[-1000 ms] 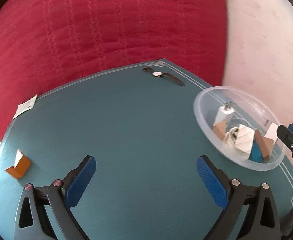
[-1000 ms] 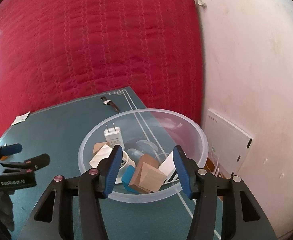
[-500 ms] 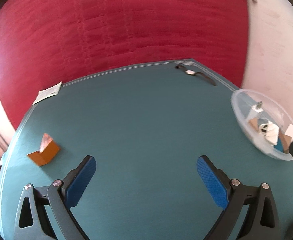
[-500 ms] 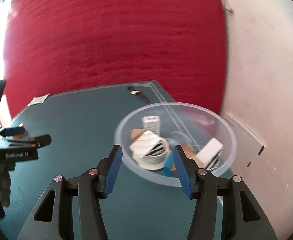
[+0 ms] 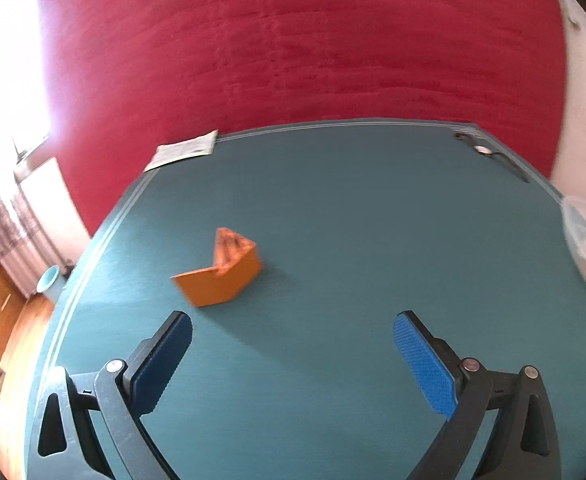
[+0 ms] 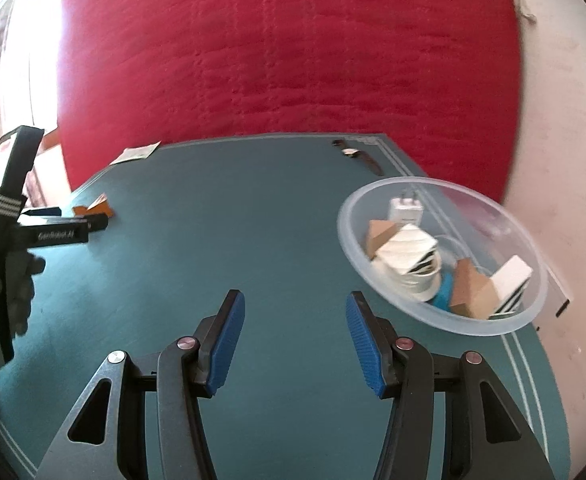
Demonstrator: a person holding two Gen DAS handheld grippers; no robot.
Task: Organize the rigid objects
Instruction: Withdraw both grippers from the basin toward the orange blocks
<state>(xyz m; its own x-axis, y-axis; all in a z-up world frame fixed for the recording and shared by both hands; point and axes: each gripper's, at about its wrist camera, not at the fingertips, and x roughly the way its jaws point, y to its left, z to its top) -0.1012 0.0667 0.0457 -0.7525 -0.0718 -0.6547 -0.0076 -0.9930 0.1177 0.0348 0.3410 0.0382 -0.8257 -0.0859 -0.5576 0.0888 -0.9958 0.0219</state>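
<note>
An orange open box [image 5: 223,270] lies on the teal table [image 5: 333,220], just ahead and left of my left gripper [image 5: 293,356], which is open and empty. The box also shows small in the right wrist view [image 6: 93,208], behind the left gripper [image 6: 65,222]. A clear plastic bowl [image 6: 373,196] at the right holds a white charger [image 6: 405,210], wooden blocks, white boxes and a blue piece. My right gripper [image 6: 295,340] is open and empty, left of the bowl. A wristwatch [image 6: 359,156] lies at the table's far right corner.
A white paper card [image 5: 185,148] lies at the table's far left edge. A red quilted cloth [image 5: 293,60] hangs behind the table. A white wall [image 6: 565,160] stands right of it. The bowl's edge [image 5: 573,236] shows at the far right of the left wrist view.
My left gripper has swung left toward the orange box, which now sits close ahead. My right gripper has pulled back and left from over the bowl. Both stay open.
</note>
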